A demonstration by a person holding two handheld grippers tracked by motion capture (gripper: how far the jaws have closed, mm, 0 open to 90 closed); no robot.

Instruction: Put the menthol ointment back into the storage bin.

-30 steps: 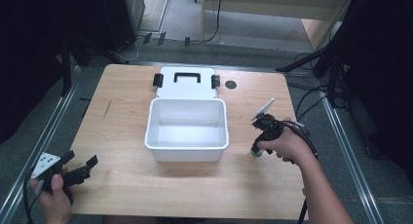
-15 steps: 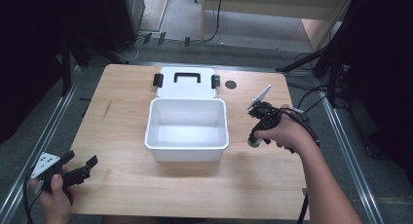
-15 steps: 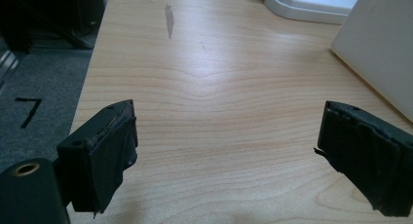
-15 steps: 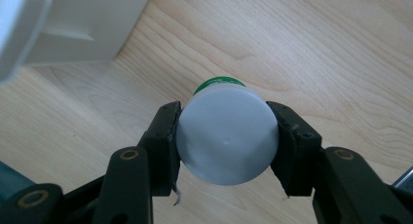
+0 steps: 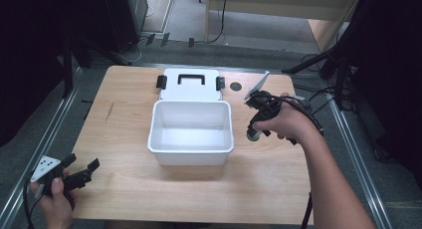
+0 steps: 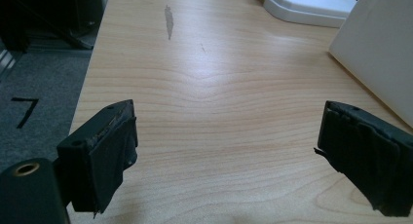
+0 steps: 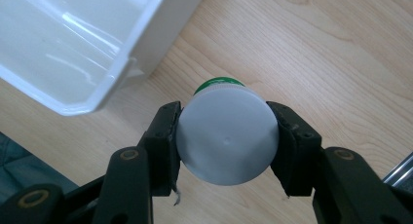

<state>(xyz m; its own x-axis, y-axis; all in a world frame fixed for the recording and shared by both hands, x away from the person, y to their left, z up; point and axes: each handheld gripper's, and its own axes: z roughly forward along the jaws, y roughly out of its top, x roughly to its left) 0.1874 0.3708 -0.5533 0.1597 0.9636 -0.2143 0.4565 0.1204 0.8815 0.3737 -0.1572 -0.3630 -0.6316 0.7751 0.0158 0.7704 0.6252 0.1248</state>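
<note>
A green bottle with a white cap hangs upright beside the white bin.

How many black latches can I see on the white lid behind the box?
2: left latch at the white lid's left corner and right latch at its right corner, either side of the black handle. None seems hidden.

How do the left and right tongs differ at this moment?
The left tongs stand open with nothing between the jaws; the right tongs are shut on a white-capped bottle. The left tongs sit near the table's front left corner; the right tongs hang beside the white bin. Both have black jaws.
</note>
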